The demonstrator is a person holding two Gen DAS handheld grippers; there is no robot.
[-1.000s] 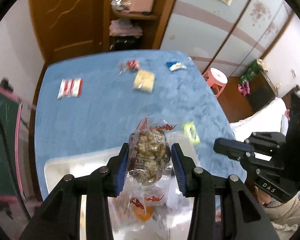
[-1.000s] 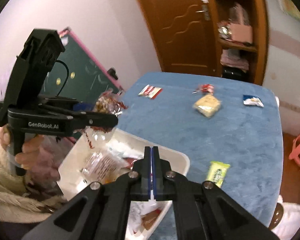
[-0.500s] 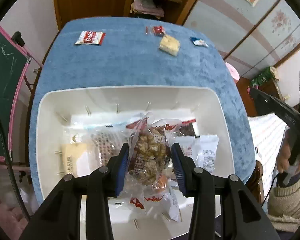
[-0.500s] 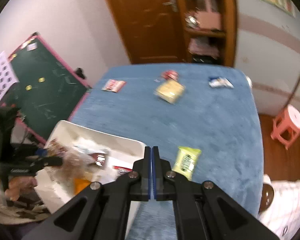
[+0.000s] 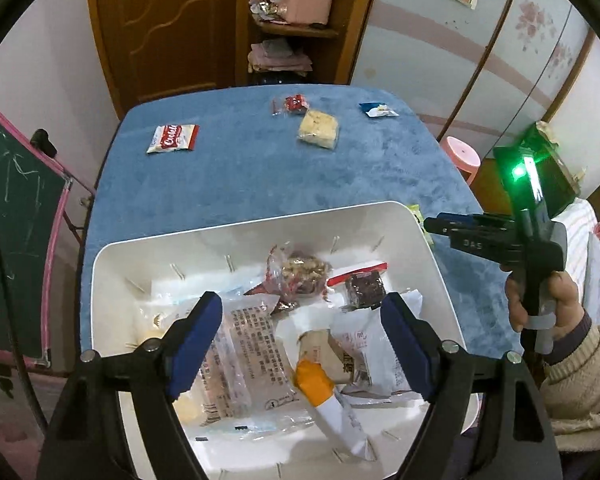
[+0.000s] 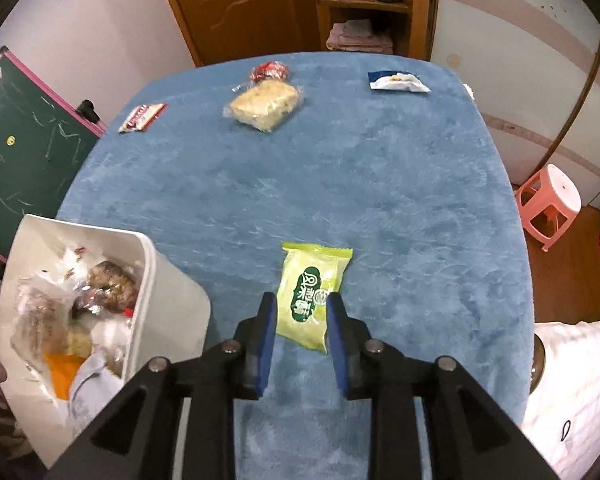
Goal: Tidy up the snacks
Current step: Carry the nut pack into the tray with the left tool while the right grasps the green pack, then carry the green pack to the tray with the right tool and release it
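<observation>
1. The left tongs (image 5: 302, 336) stand wide over the white bin (image 5: 432, 248); their jaws have just been opening, and nothing is pressed between the blue pads
2. The nut packet (image 5: 300, 274) lies free in the bin among the other wrapped snacks, up toward the far wall
3. The right tongs (image 6: 301, 326) point down at the blue table (image 6: 340, 168), jaws narrow and just opened a little; the green packet (image 6: 310, 292) lies flat between the pads, and they do not visibly press on it
4. The green packet lies just beside the bin's right wall
5. Farther off on the table lie a red-and-white packet (image 5: 173, 139), a pale yellow cake (image 5: 318, 129), a small red sweet (image 5: 295, 103) touching the cake's far edge in the right view, and a blue-and-white packet (image 5: 377, 109)
6. A hand (image 5: 540, 300) in a cream sleeve grips the right tongs' handle
</observation>
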